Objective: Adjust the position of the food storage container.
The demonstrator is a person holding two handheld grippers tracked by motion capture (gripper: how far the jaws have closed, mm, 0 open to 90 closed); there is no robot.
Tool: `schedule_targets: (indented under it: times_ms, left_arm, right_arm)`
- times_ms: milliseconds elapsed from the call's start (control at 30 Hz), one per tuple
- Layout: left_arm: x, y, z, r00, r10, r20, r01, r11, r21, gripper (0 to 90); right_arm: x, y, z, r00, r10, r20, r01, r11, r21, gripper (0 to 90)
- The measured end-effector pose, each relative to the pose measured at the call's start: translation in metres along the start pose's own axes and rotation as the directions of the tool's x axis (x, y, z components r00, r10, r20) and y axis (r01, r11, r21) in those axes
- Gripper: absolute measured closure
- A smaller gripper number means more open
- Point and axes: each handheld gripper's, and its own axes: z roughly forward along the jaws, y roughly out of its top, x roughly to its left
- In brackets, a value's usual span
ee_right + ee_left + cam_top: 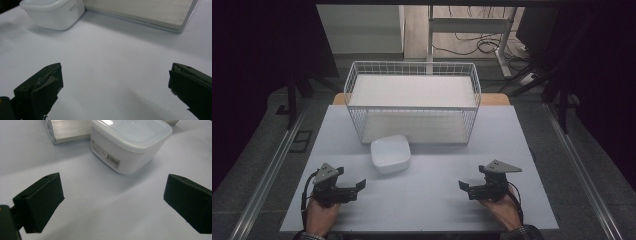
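Plainly, the coming move turns on how the white lidded container lies relative to the two grippers. In the high view it sits at the centre of the frame, just in front of the wire basket, on the white table. The left gripper is at the lower left of that frame, and the container lies up and to the right of its tips, fairly near. The right gripper is at the lower right, with the container up and to the left of it and farther off, so the left hand looks the nearer one.

In the left gripper view the container fills the upper middle, a corner turned toward the camera and a barcode label on the near wall; it is squarish, with no marked long axis. In the right gripper view it sits in the upper left corner.

Both grippers have their jaws spread wide and hold nothing; bare table shows between each pair
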Motion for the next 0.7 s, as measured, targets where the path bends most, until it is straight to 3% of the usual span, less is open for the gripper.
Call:
schedule_targets:
  times_ms: [233,333,467,700]
  left_arm:
    - [0.0028,0.0012,-0.0027,0.9994,-0.026,0.024,0.027,0.999,-0.035,2.0]
    - [0.001,0.0024,-0.0022,0.9999,-0.011,0.009,0.011,0.9999,-0.009,5.5]
    - [0.0002,0.0025,-0.0008,0.9998,-0.006,0.019,0.006,0.9999,0.013,9.8]
    - [-0.0021,0.0034,-0.0025,0.9996,-0.004,0.026,0.004,1.0,0.002,19.1]
  right_arm:
    - [0.0037,-0.0005,0.0017,0.9998,-0.021,0.001,0.021,0.999,0.027,0.0]
    - [0.0048,-0.0002,0.0019,0.9996,-0.024,-0.013,0.025,0.999,0.033,0.0]
    - [0.0068,0.0008,0.0032,0.9992,-0.035,-0.02,0.036,0.998,0.052,0.0]
    - [0.0083,0.0023,0.0053,0.9988,-0.018,-0.045,0.021,0.997,0.074,4.1]
